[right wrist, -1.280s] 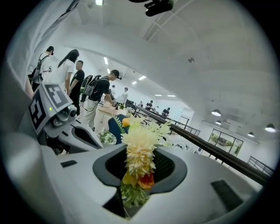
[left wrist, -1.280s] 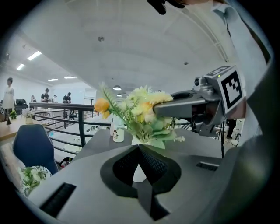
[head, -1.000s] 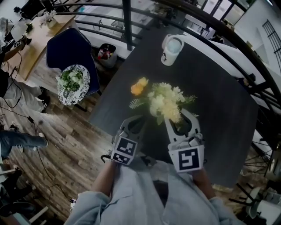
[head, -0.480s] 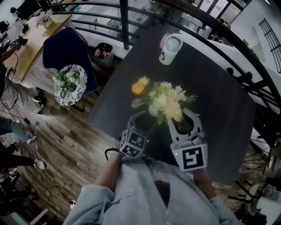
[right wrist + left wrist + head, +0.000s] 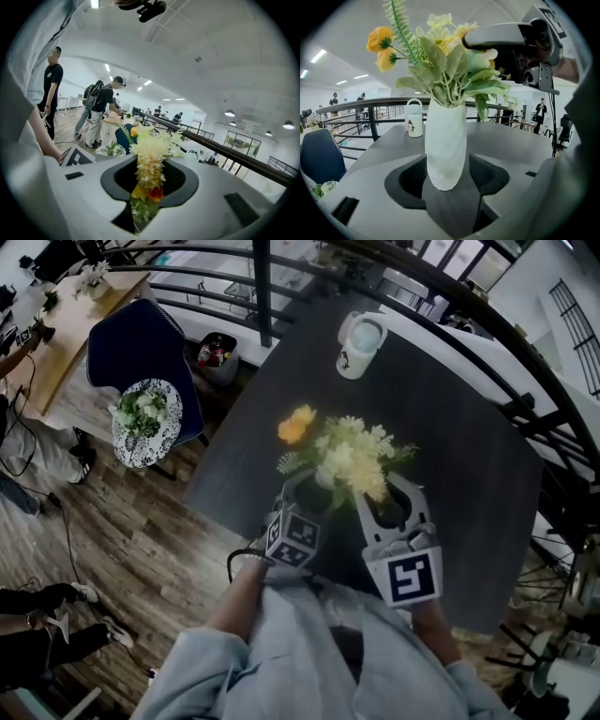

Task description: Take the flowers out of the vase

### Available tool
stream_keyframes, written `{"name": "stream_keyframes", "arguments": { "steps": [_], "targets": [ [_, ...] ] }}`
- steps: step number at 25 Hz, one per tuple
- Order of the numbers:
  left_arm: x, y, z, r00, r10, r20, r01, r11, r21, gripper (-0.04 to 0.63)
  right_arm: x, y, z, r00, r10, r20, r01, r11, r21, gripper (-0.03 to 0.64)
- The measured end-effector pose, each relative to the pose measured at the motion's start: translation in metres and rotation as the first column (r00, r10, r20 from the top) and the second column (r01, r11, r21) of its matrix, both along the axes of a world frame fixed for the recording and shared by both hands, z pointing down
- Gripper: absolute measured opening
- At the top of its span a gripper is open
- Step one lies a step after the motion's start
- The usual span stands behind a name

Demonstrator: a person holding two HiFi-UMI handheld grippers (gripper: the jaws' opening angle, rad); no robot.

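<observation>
Flowers point(image 5: 352, 460) upright in vase point(image 5: 446, 140) | left gripper point(image 5: 447, 172) just spread around vase | right gripper point(image 5: 150, 180) pinching flowers

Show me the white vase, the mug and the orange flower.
white vase point(image 5: 446, 140), left gripper view, middle of its body.
mug point(image 5: 354, 354), head view, its white side wall.
orange flower point(image 5: 293, 427), head view, its petals, left of the bouquet.

The left tongs point(image 5: 447, 177), jaws just opened wide, stand around the white vase point(image 5: 446, 140) of flowers point(image 5: 443, 51).
</observation>
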State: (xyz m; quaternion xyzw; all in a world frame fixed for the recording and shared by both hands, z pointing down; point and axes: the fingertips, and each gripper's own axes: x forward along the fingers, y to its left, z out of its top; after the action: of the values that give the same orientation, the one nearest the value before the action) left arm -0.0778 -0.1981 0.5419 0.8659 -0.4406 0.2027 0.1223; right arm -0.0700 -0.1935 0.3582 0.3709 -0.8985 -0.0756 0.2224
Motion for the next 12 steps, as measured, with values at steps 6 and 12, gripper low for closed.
{"name": "stream_keyframes", "arguments": {
  "steps": [6, 12],
  "targets": [
    [0.0011, -0.0054, 0.0054, 1.000, 0.001, 0.018, -0.001, 1.000, -0.006, 0.271, -0.0024, 0.0004, 0.0017, 1.000, -0.001, 0.013, 0.001, 1.000, -0.006, 0.101],
    [0.0010, -0.0046, 0.0057, 1.000, 0.001, 0.030, -0.001, 1.000, 0.000, 0.259, -0.0006, -0.0004, -0.0012, 1.000, 0.009, 0.027, -0.008, 1.000, -0.009, 0.101]
  ]
}}
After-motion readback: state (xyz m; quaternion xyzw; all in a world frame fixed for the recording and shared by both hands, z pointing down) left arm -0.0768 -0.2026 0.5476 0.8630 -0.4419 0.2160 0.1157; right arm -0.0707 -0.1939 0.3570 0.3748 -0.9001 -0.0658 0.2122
